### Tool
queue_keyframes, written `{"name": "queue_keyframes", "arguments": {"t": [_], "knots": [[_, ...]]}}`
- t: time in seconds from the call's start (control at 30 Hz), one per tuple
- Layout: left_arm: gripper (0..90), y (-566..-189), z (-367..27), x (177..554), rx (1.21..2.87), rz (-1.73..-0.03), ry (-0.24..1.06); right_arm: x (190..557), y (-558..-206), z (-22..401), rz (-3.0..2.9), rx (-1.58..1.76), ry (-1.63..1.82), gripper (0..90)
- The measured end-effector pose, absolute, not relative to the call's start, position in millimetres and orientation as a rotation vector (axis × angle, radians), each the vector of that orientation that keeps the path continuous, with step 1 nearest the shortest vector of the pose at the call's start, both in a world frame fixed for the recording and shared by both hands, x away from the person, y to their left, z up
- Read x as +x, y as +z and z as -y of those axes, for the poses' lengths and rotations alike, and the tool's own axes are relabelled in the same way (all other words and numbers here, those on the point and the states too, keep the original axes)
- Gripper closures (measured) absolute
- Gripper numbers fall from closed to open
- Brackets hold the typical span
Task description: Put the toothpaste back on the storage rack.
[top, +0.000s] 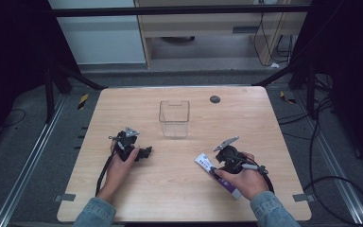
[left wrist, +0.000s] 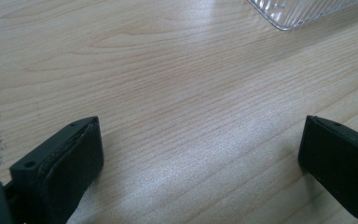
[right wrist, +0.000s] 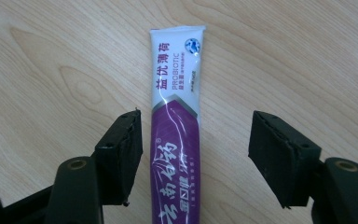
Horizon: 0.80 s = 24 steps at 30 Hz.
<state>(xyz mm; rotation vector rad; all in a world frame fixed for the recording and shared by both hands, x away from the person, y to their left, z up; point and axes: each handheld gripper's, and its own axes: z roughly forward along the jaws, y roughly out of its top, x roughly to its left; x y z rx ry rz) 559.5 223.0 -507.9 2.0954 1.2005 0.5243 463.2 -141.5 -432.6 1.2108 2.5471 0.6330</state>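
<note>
- Nearest the camera in the high view, two denim-sleeved forearms come in over the near edge of the light wooden desk (top: 179,189), each hand holding a black two-jaw gripper.
- On the right, the right gripper (top: 216,166) sits over a white and purple toothpaste tube (top: 217,174) that lies flat near the desk's near right corner, its flat crimped end pointing toward the middle of the desk.
- From the right gripper view, the right gripper (right wrist: 195,156) has its jaws spread on either side of the toothpaste tube (right wrist: 176,121); the left pad is just beside the tube's edge, the right pad stands clear with bare wood between, so the tube is straddled but not pinched.
- Toward the near left part of the desk, the left gripper (top: 145,152) rests low on the wood, pointing toward the middle.
- Its own view shows the left gripper (left wrist: 200,149) with jaws released wide and bare desk (left wrist: 168,70) between them.
- A clear, square plastic container (top: 174,118) stands upright near the desk's centre, toward the far edge; its ribbed corner (left wrist: 303,11) appears at the top of the left gripper view.
- One small dark round disc (top: 214,99) lies by the far edge.
</note>
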Motion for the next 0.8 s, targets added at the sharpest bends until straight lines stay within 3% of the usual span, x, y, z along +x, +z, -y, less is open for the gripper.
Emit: {"name": "queue_keyframes", "arguments": {"t": [0.4, 0.8], "knots": [[0.0, -508, -223, 560, 2.09, -1.203, 0.525, 474, -436, 128, -2.591, 1.191, 0.62, 47.5], [0.0, -508, -223, 560, 2.09, -1.204, 0.525, 486, -457, 118, -2.638, 1.225, 0.57, 47.4]]}}
